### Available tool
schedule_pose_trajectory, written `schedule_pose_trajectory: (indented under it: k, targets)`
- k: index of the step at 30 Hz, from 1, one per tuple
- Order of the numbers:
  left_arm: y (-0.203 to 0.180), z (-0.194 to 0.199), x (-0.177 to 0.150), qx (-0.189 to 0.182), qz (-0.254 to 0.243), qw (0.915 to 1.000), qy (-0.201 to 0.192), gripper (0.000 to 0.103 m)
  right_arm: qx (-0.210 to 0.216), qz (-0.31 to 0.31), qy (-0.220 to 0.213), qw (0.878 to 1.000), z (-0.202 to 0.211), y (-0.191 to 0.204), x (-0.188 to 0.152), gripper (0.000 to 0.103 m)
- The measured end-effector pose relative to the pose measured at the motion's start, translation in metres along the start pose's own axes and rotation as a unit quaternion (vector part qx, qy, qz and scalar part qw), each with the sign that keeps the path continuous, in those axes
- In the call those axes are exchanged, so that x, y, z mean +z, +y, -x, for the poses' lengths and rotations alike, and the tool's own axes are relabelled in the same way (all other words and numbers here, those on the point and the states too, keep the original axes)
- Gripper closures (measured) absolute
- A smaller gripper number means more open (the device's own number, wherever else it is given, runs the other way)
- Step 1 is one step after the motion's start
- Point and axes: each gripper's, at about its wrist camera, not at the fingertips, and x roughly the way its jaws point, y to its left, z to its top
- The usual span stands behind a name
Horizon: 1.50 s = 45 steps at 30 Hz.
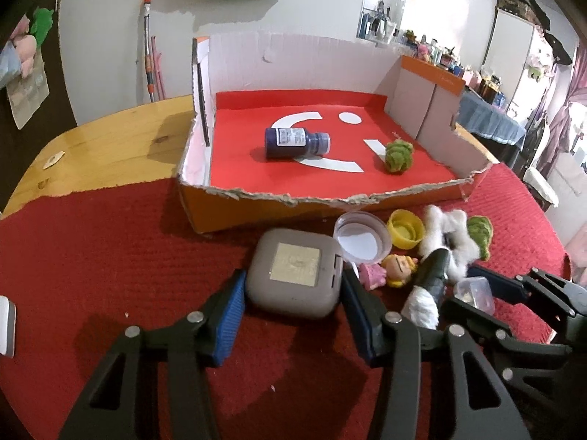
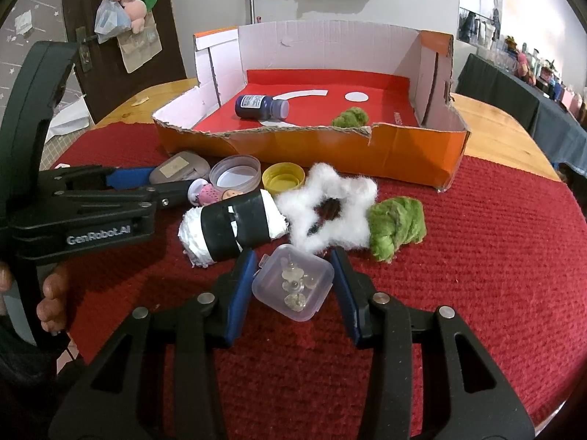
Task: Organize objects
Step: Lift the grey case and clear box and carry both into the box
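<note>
My left gripper (image 1: 291, 289) is open around a grey square case (image 1: 293, 273) on the red cloth; its pads sit at the case's sides. My right gripper (image 2: 293, 282) is open around a small clear plastic box (image 2: 293, 282), with small gaps on each side. An orange cardboard box (image 1: 330, 203) with a red floor holds a dark blue bottle (image 1: 295, 142) lying on its side and a green fuzzy ball (image 1: 398, 156). In front of the box lie a clear lid (image 2: 234, 174), a yellow cap (image 2: 284, 179), a white fluffy star (image 2: 330, 209), a green fuzzy clump (image 2: 394, 225), a black-taped white roll (image 2: 231, 225) and a small doll (image 1: 392, 269).
The red cloth (image 1: 110, 256) covers a wooden table (image 1: 110, 146). A white object (image 1: 7, 326) lies at the far left edge. The left gripper's body (image 2: 91, 212) reaches in from the left in the right wrist view. A mop handle (image 1: 148, 47) leans on the wall behind.
</note>
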Motion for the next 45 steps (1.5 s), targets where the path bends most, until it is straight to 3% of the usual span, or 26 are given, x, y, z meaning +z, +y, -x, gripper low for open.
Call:
schedule_pose_trajectory:
  k: [26, 35, 45]
  targets:
    - [-0.009, 0.022, -0.022, -0.001, 0.003, 0.9999, -0.012, 0.049, 0.012, -0.012, -0.023, 1.000, 0.024, -0.001, -0.001, 0.063]
    - [-0.012, 0.038, -0.003, -0.021, 0.000, 0.9991, -0.037, 0.049, 0.017, -0.017, -0.041, 0.999, 0.037, -0.006, 0.021, 0.063]
    - [-0.021, 0.045, 0.035, -0.017, -0.010, 0.9983, -0.055, 0.049, 0.061, -0.026, -0.051, 0.996, 0.046, -0.020, 0.059, 0.063]
